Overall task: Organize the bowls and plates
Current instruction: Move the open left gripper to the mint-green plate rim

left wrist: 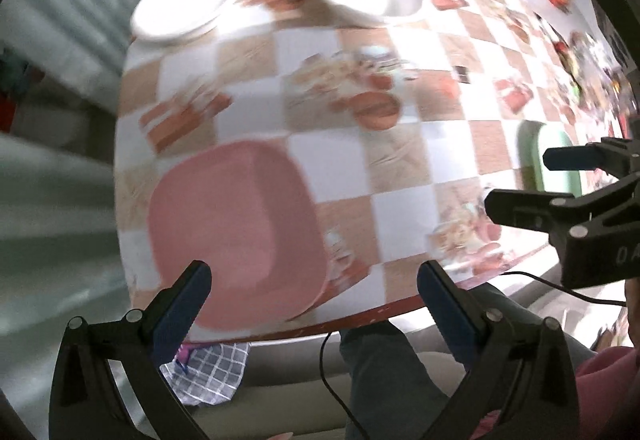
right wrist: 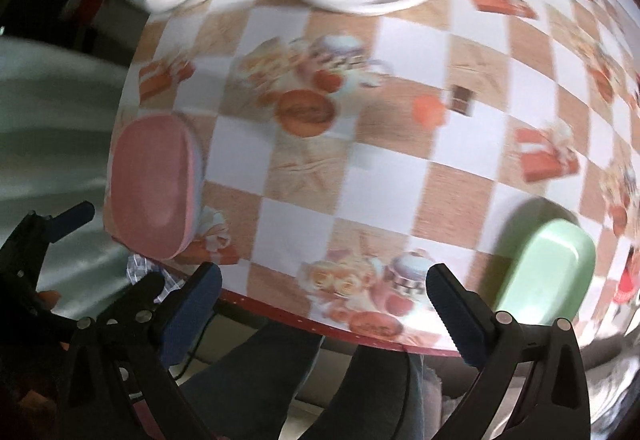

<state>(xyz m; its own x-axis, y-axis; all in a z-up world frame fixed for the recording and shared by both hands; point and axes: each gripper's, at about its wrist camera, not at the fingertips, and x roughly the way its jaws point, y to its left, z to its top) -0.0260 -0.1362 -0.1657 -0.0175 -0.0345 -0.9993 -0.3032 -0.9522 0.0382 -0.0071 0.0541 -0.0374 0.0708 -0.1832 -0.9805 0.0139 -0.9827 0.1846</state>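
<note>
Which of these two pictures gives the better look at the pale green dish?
The right wrist view: the green dish shows nearly whole, near the table's front edge. In the left wrist view only a slice of it shows, with the right gripper in front.

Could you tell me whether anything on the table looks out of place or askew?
The pink plate sits at the table's near edge, possibly overhanging it slightly. The green dish also lies close to that edge. Nothing looks spilled or broken, though blur hides fine detail.
</note>
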